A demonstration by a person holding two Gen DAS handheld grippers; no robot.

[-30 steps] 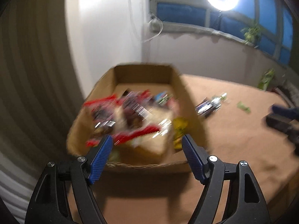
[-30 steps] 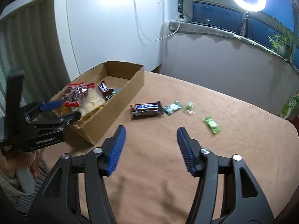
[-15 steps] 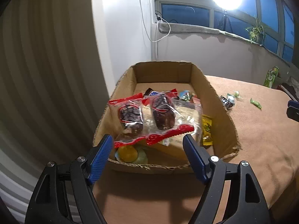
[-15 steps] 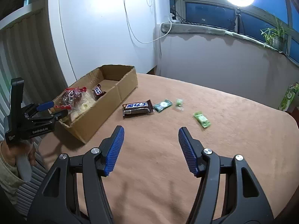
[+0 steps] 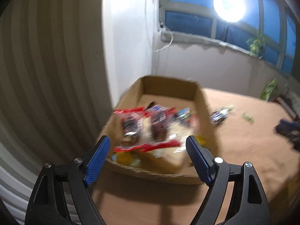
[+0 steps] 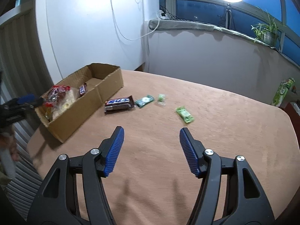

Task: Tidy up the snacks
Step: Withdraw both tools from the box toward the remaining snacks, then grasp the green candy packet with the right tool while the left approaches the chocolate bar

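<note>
A cardboard box point(image 6: 105, 91) stands at the table's left edge and holds red-edged snack packs point(image 6: 58, 91) and other wrappers. The left wrist view is blurred; it shows the box point(image 5: 206, 112) just ahead with the red packs point(image 5: 146, 129) inside. My left gripper point(image 5: 148, 150) is open and empty at the box's near end; it shows in the right wrist view point(image 6: 28, 99). My right gripper point(image 6: 151, 138) is open and empty above the table. A Snickers bar point(image 6: 120, 103), a teal packet point(image 6: 144, 101), a small green candy point(image 6: 161, 97) and a green packet point(image 6: 184, 114) lie on the table.
The brown table point(image 6: 225, 131) ends at a rounded right edge. A green carton point(image 6: 283, 91) stands at the far right. A white wall with a cable and a window ledge with a plant point(image 6: 266, 31) lie behind.
The left gripper's view has swung and blurred; the box sits a little further right and away. The right gripper has pulled back slightly. Both stay open.
</note>
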